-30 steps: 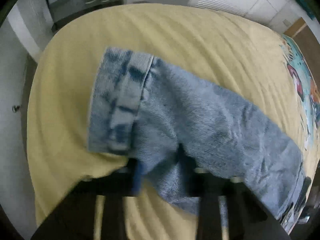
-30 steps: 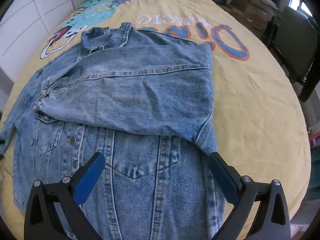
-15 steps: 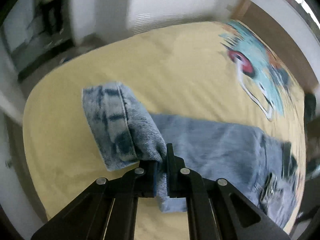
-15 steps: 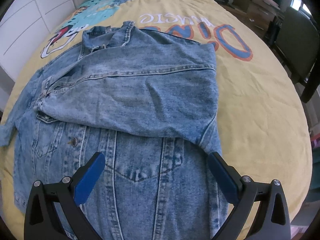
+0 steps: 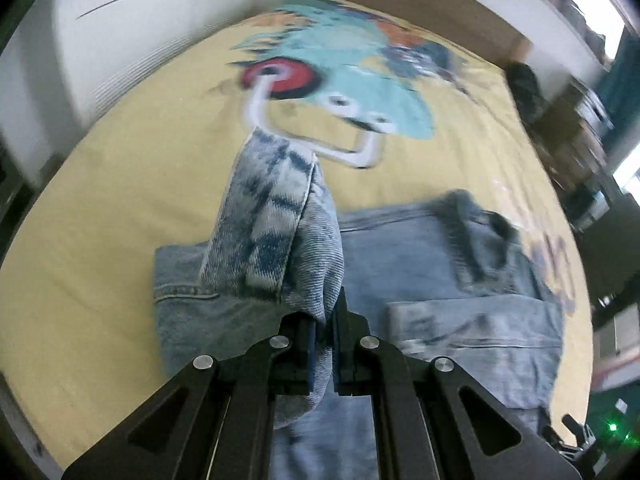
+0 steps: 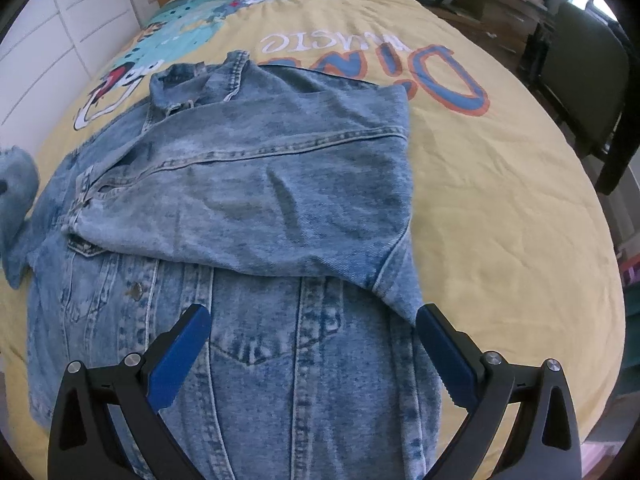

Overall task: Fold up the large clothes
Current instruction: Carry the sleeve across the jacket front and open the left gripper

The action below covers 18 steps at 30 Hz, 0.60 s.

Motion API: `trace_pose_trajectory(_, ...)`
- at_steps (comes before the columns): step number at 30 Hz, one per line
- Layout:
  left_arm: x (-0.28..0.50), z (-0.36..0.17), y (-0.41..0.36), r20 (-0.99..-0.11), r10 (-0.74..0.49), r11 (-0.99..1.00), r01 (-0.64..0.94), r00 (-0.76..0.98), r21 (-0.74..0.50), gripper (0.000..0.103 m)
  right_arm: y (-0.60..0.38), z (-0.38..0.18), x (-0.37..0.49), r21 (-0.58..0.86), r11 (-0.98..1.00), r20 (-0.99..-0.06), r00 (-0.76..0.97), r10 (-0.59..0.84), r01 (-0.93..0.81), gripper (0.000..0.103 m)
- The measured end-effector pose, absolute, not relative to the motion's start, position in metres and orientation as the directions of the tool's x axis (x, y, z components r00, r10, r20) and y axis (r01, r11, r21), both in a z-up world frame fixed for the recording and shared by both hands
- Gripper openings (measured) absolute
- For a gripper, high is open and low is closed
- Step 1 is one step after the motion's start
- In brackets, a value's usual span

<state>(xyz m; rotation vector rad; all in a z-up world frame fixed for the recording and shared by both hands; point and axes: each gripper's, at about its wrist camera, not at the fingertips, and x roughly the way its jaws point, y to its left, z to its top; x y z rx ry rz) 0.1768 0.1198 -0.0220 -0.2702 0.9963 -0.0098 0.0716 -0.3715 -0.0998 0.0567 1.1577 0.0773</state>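
Left gripper (image 5: 323,344), right gripper (image 6: 312,354): black angular linkage frames, silver screw heads, blue finger pads (image 6: 179,356).

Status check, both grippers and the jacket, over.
Left gripper shut on sleeve, lifted. Right gripper open above light-blue denim jacket on yellow bedspread. Nothing in the way.

On the yellow bedspread (image 6: 500,200) I read, upside down, large "DINO" lettering (image 6: 436,76) and smaller white "MUSIC" (image 6: 320,38).
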Motion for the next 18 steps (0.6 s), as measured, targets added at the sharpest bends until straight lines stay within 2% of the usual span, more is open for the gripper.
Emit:
trace_pose_trajectory(8,0.199,-0.003,-0.012,-0.796,-0.249,0.968,0.136,0.552,-0.208,0.004,-0.386,-0.091,0.075,0.086,0.996,-0.903,0.422,0.083,-0.012,0.102)
trace_pose_trajectory(11,0.207,-0.022,-0.060,-0.796,-0.308,0.951,0.185,0.522,-0.247,0.003,-0.392,-0.092,0.074,0.109,0.994,-0.901,0.422,0.100,-0.004,0.102)
trace_pose_trajectory(18,0.204,-0.085,-0.123,-0.853,-0.281,0.950,0.254,0.439,-0.182,0.004,-0.400,-0.105,0.069,0.118,0.993,-0.914,0.392,0.104,0.012,0.102)
